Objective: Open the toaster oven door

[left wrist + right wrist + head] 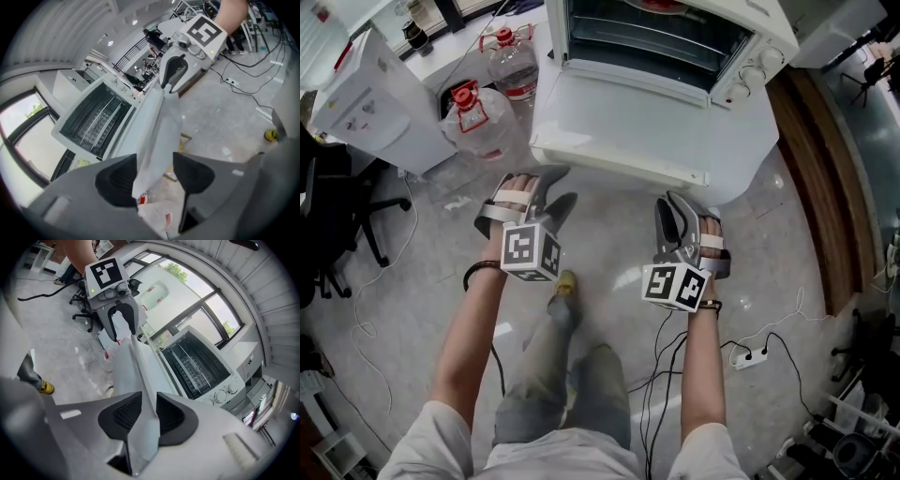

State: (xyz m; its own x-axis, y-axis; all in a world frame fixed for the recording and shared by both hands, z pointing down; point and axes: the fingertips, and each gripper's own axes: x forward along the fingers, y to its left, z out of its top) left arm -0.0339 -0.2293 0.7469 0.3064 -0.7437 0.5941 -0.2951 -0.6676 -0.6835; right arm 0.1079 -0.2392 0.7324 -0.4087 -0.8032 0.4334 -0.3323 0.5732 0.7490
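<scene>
The white toaster oven (741, 56) stands with its door (647, 122) swung down flat and the racks inside showing. My left gripper (551, 192) is at the door's front edge on the left. In the left gripper view the door edge (159, 126) lies between the jaws of the left gripper (154, 176), with a gap beside the right pad. My right gripper (675, 214) is at the same edge on the right. In the right gripper view both pads of the right gripper (149, 413) press on the door edge (129, 366).
Two water jugs (478, 117) with red caps and a white dispenser (375, 103) stand left of the oven. An office chair (337, 216) is at the far left. Cables and a power strip (750, 356) lie on the floor. My legs and a yellow shoe (566, 284) are below.
</scene>
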